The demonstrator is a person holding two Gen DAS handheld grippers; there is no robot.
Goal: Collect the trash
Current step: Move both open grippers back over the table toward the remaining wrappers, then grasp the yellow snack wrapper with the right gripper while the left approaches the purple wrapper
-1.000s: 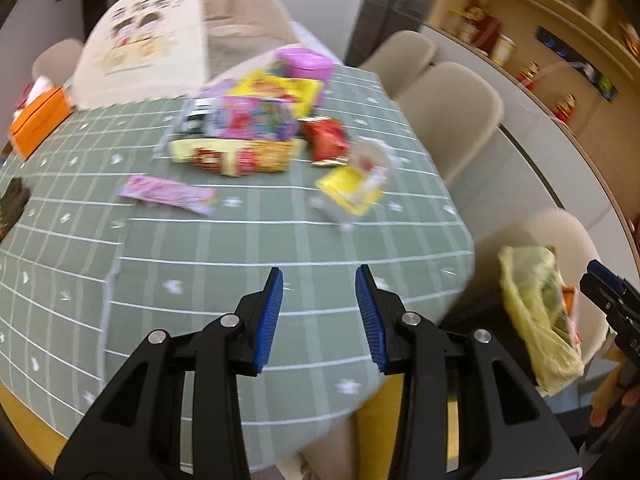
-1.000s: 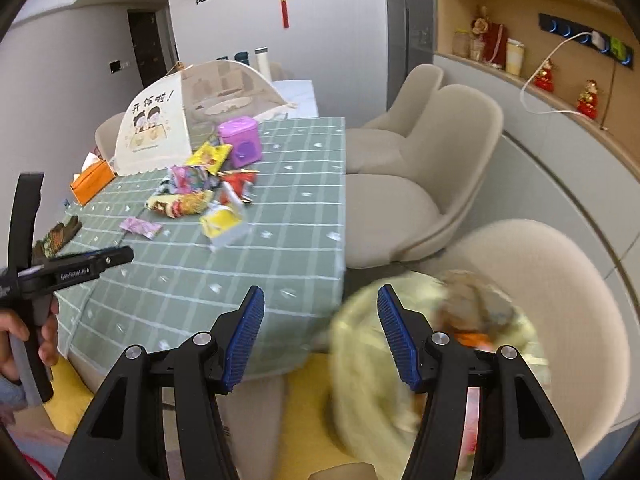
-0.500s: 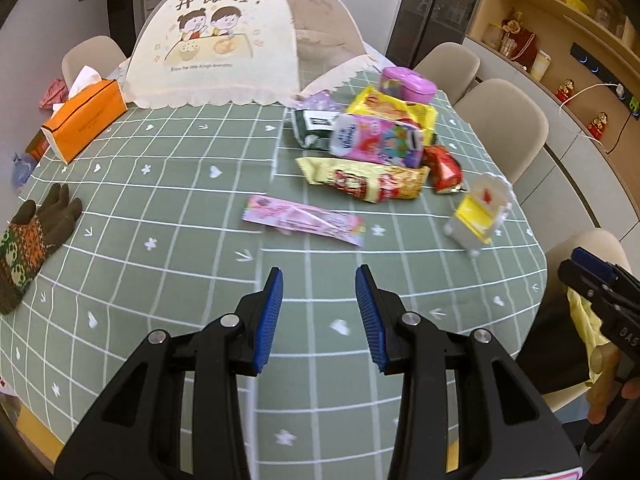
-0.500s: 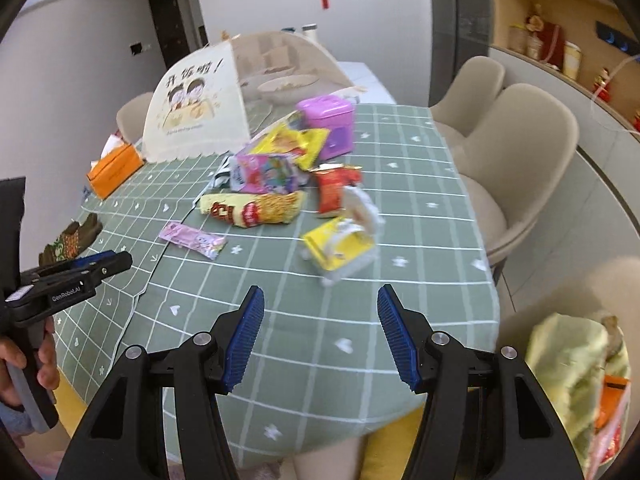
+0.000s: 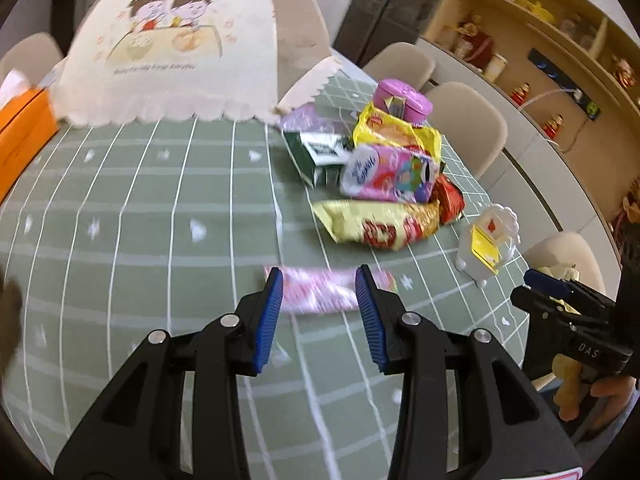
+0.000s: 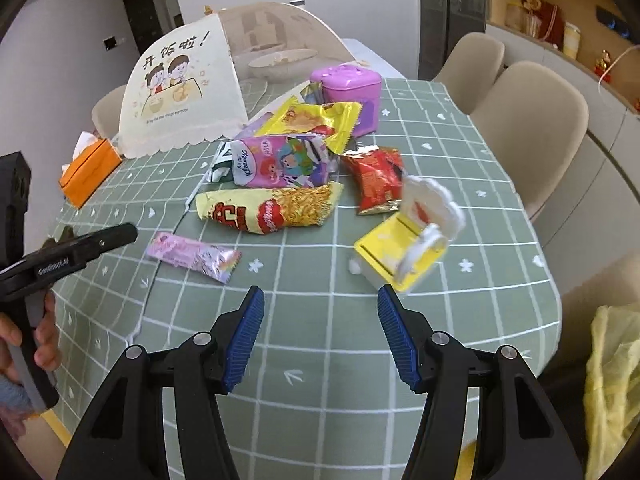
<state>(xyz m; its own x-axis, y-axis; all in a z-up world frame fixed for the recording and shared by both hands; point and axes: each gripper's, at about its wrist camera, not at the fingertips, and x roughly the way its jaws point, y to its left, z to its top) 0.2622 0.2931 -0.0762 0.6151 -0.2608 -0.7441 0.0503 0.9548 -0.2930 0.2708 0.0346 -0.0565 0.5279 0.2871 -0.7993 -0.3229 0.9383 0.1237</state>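
Both grippers have swung away from the yellow bag [image 6: 612, 380] beside the table and now face the green checked table [image 5: 140, 208], closer to the litter than a second ago. Largest on the cloth is the white food cover [image 5: 172, 52] at the far end, with an orange tissue box [image 6: 90, 168] beside it. Next comes the heap of wrappers [image 6: 288, 160] near the far right edge, in front of a purple box [image 6: 352, 88], then a toy chair [image 6: 408, 236], white and yellow, standing nearer the right edge. Smallest is the pink wrapper [image 5: 328, 288], lying flat and alone on the near side of the heap.

The left gripper [image 5: 319, 320] hovers with its jaws parted and empty, the pink wrapper framed in the gap beyond its tips. The right gripper [image 6: 320, 336] is also spread wide with nothing in it, aimed at bare cloth between the pink wrapper and the toy chair.

The step in hand appears to be picking up the pink wrapper. A clean grab likely means lowering the tips to straddle its narrow width and pinching without catching the cloth.
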